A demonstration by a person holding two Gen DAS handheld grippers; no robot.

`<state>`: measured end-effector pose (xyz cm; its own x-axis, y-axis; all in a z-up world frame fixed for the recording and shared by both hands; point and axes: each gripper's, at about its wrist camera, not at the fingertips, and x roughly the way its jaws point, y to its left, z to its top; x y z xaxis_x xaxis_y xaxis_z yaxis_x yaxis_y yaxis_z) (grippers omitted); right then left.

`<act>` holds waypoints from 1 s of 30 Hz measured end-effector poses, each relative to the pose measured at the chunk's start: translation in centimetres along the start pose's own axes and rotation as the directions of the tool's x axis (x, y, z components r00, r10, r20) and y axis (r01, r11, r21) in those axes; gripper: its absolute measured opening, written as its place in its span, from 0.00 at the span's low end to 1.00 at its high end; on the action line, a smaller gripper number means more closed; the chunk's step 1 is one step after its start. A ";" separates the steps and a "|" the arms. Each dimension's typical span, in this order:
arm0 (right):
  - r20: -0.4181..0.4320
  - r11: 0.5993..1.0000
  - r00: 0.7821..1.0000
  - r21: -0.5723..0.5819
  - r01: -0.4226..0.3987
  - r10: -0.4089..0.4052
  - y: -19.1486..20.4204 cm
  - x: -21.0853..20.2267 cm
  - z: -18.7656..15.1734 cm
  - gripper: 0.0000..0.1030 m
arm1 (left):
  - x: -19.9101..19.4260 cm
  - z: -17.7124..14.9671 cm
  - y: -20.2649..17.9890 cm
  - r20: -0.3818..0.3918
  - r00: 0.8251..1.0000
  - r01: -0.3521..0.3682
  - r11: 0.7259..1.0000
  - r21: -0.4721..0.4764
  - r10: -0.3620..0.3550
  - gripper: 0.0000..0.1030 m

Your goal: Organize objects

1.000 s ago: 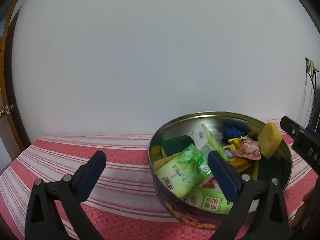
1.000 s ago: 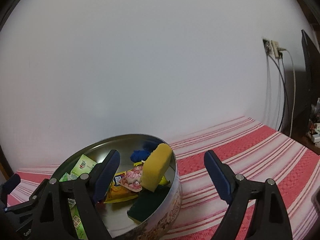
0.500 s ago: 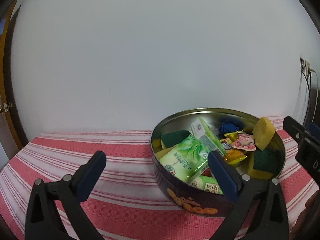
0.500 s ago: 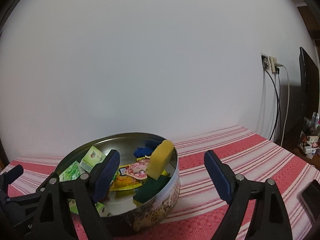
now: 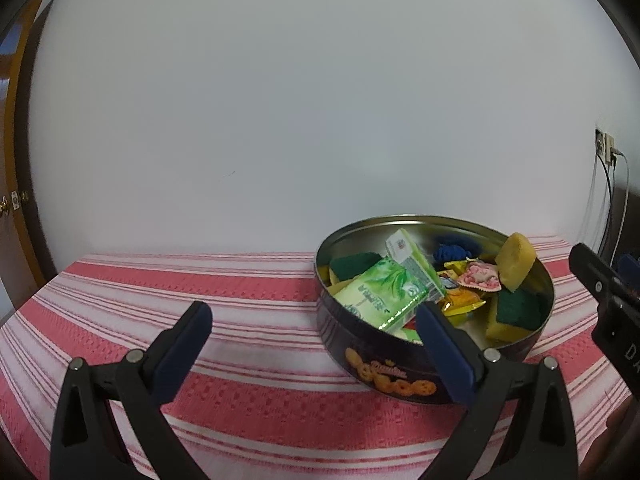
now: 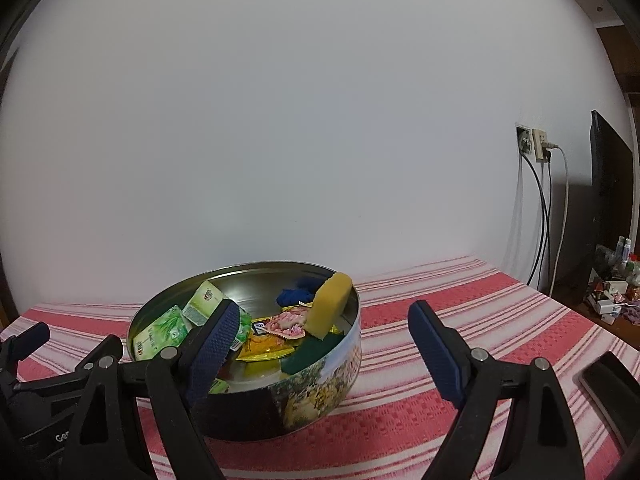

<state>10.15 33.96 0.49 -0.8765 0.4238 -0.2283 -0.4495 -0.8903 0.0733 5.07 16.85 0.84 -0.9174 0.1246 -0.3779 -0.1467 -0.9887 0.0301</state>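
Observation:
A round cookie tin [image 5: 384, 376] [image 6: 320, 396] stands on the red-and-white striped tablecloth [image 5: 200, 292]. Inside lie green tissue packs [image 5: 376, 296] [image 6: 160, 332], a yellow sponge [image 5: 516, 260] [image 6: 330, 308] leaning on the rim, a green scouring pad [image 5: 518, 308], a pink heart-shaped packet [image 5: 480, 276] [image 6: 288, 322], yellow wrappers [image 6: 264, 344] and a blue cloth [image 5: 450, 252] [image 6: 294, 294]. My left gripper [image 5: 308, 348] is open, its right finger in front of the tin's near wall. My right gripper [image 6: 320, 344] is open and empty, its left finger over the tin's near edge.
A white wall rises right behind the table. A wall socket with hanging cables [image 6: 536, 148] and a dark screen [image 6: 610, 184] are at the right. A black phone-like slab [image 6: 608, 380] lies on the cloth at the right. A wooden door [image 5: 12, 160] stands at the left.
Both grippers have drawn back and risen from the tin, so it looks smaller and farther. Its contents have not moved. Both stay open.

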 end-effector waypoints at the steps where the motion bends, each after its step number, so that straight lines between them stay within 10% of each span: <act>1: 0.002 1.000 1.000 0.001 0.001 -0.001 0.1 -0.2 0.0 0.85 | -0.1 -0.1 0.1 0.002 1.000 0.002 1.000 -0.002 -0.002 1.00; 30: 0.059 0.999 0.998 -0.050 -0.012 0.015 0.4 -2.0 0.0 0.85 | -1.8 -0.5 1.0 0.028 0.999 -0.015 0.999 -0.033 0.016 1.00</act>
<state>11.68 32.75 0.97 -0.8919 0.4193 -0.1693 -0.4295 -0.9027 0.0269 6.75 15.59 1.04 -0.9296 0.1112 -0.3514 -0.1207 -0.9927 0.0051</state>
